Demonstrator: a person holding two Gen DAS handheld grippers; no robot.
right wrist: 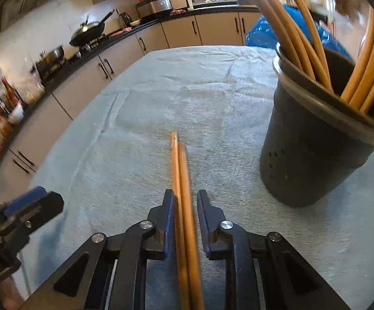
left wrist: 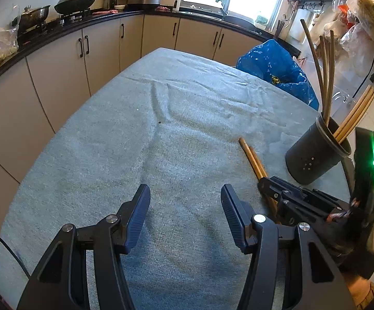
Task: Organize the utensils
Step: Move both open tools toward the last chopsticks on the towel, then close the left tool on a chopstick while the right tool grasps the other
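Two wooden chopsticks [right wrist: 180,165] lie side by side on the grey-blue tablecloth [right wrist: 135,142], pointing away from me. My right gripper [right wrist: 184,193] is shut on the pair, one pad against each side. In the left wrist view the same chopsticks [left wrist: 251,155] run out of the right gripper [left wrist: 264,182]. A dark round utensil holder [right wrist: 313,160] with several chopsticks in it stands upright just right of the held pair. It also shows at the right table edge [left wrist: 313,157] in the left wrist view. My left gripper [left wrist: 185,188] hangs open over bare cloth, with nothing between its fingers.
A blue plastic bag [left wrist: 272,62] sits past the table's far right corner. Kitchen cabinets and a dark counter [left wrist: 83,23] with a wok and pots curve around the left and back. The table edge runs close behind the holder.
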